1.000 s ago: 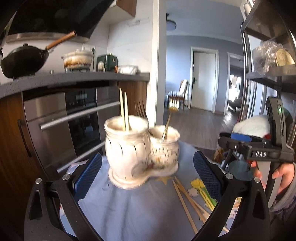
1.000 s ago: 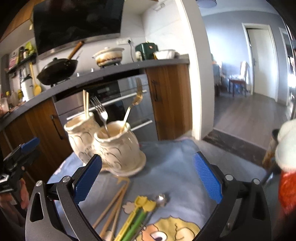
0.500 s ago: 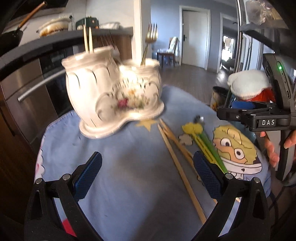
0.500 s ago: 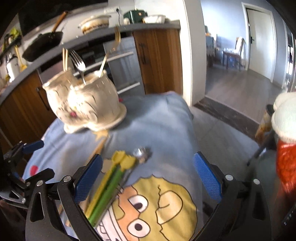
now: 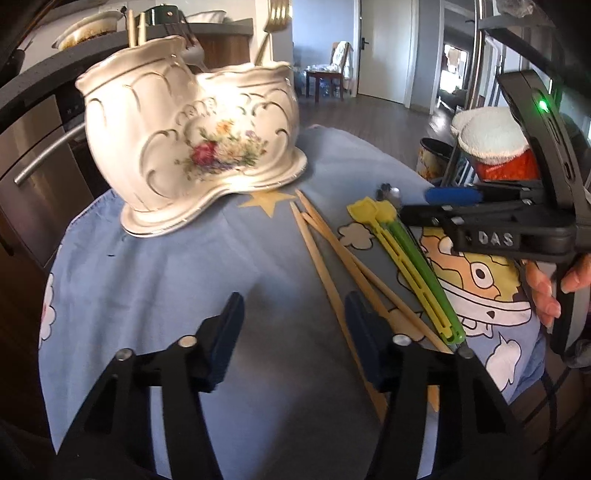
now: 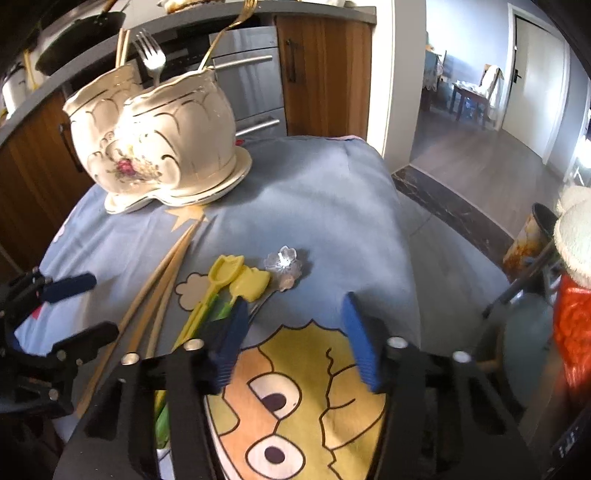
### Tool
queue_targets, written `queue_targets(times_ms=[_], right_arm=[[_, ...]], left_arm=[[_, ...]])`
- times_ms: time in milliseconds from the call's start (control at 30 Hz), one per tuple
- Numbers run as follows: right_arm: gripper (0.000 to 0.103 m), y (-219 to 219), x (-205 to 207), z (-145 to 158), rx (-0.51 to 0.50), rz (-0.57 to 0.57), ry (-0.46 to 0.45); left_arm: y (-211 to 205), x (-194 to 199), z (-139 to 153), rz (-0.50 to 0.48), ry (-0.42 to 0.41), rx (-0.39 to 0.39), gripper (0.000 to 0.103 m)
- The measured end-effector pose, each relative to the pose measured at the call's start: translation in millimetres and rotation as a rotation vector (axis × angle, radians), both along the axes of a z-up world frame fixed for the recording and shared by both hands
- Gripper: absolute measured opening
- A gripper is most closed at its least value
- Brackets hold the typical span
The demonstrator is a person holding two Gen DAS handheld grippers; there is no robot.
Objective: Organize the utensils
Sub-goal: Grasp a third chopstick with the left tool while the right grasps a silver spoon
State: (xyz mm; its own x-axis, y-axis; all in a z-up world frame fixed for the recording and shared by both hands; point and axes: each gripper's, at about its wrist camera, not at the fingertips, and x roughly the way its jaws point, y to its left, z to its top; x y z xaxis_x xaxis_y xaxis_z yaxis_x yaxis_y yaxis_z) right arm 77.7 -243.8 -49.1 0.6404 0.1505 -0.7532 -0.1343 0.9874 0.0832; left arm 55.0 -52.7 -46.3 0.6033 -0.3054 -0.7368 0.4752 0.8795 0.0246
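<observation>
Blue cartoon-printed cloth (image 5: 155,280) covers the small table, with a kitchen counter, oven front and wooden cabinets behind it and a hallway with a door further off.

On the cloth's far side stands a cream ceramic utensil holder (image 5: 192,147) – 2 joined pots on a shared saucer-like base, ribbed with gold trim and a painted flower spray. It already holds a pair of chopsticks, a silver fork (image 6: 150,55) and a gold fork (image 6: 229,33).

Loose utensils lie on the cloth nearer the cameras: wooden chopsticks (image 5: 332,258) fanned out from the star print by the holder's base, a yellow spoon and a green one (image 5: 417,273) side by side just right of them (their yellow heads point toward the holder), and a small metal spoon with a flower-shaped head (image 6: 284,262) beside those heads.

The left gripper (image 5: 293,332) hovers over bare cloth, its jaws about half apart after just closing in, nothing between them – the nearest chopstick runs just under its right finger. The right gripper (image 6: 295,336) stands likewise half apart, having just narrowed, over the yellow cartoon face; nothing lies between its pads, and the plastic spoons pass just outside its left finger. A hand (image 5: 554,288) grips the right tool's handle.
</observation>
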Motion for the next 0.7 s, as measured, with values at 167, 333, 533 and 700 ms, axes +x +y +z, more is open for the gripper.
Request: queue_targets(times_ms=[167,333,533,700], right_arm=[[0.037,-5,8,2,0.017,-0.027,-0.018],[0.029,-2,21,-2,0.031,-0.013,-0.004],[0.021,-6,28,-3,0.081,-0.007,-0.001],[0.005,-14,26,3,0.119,-0.016,-0.017]], left_arm=[[-10,-1,-4,-0.027,0.016,0.011,0.039],[-18,0,-5,-0.039,0.027,0.027,0.024],[-23,7,-5,-0.048,0.045,0.049,0.016],[-16,10,-4,-0.047,0.059,0.053,0.008]])
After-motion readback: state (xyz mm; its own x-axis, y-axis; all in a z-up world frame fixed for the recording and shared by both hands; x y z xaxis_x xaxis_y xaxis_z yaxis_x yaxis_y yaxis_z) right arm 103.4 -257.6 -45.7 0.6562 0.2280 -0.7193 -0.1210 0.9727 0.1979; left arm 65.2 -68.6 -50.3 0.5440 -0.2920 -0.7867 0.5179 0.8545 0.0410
